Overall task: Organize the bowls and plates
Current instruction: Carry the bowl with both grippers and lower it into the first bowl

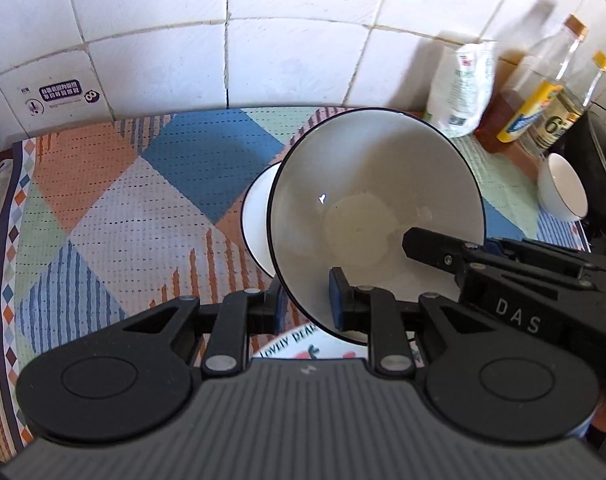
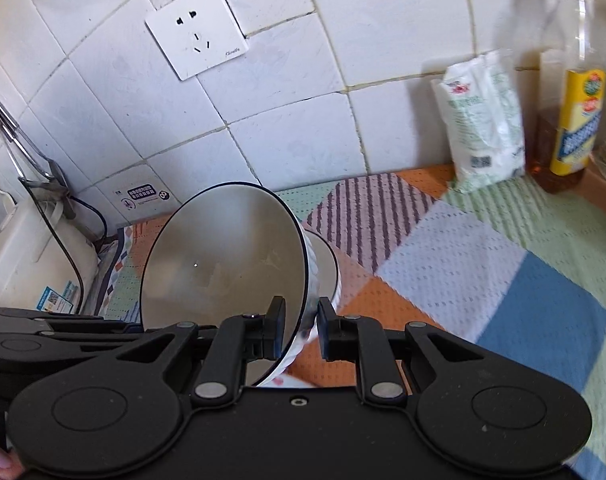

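Both grippers — left, right — clamp one empty bowl.

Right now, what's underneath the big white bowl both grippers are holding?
Behind and below the tilted bowl sits another white dark-rimmed dish on the patterned mat. Under its near edge a printed plate peeks out. The bowl and grippers cover the rest of both.

Bag, 2 bottles (by wall).

White letters "DAS" stand on the black right gripper at four o'clock in the left wrist view. A clear glass bottle's label at two o'clock shows "6". The white wall socket reads "Grifs", faintly.
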Available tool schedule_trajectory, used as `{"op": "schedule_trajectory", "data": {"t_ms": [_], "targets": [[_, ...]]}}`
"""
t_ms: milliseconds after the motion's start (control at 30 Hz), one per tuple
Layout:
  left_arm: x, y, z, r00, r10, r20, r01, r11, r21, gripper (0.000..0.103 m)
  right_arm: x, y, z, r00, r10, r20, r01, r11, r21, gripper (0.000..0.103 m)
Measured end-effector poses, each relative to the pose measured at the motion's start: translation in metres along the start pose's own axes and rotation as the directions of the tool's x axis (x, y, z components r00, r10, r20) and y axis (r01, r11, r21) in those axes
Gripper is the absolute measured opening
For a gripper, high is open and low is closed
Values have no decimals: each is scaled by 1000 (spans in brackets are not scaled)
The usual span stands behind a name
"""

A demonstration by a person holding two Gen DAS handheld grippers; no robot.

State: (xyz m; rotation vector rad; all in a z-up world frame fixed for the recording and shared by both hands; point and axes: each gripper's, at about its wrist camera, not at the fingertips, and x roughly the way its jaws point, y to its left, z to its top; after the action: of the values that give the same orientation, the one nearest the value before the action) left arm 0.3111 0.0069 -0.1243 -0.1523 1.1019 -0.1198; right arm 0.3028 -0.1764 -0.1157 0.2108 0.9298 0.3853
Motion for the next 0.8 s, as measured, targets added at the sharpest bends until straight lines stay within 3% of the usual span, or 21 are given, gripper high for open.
{"op": "schedule_trajectory", "data": {"t_ms": [133,367,533,800], "targets": [[19,8,9,1000,1,-32,-2,1000,-25,20,18,-1,8,1000,-11,-22,11,1000,-17,21],[40,18,14,994,-20,-110,10,996,-88,22,39,13,7,994,-107,-14,103,978,-181,20],[46,13,15,993,22,-113,-26,999,-38,22,48,22,2,987,-157,23,157,951,-264,20],[55,1,19,986,83,-147,-78,996,35,24,63,14,3,987,-159,14,156,946,-285,20]]}}
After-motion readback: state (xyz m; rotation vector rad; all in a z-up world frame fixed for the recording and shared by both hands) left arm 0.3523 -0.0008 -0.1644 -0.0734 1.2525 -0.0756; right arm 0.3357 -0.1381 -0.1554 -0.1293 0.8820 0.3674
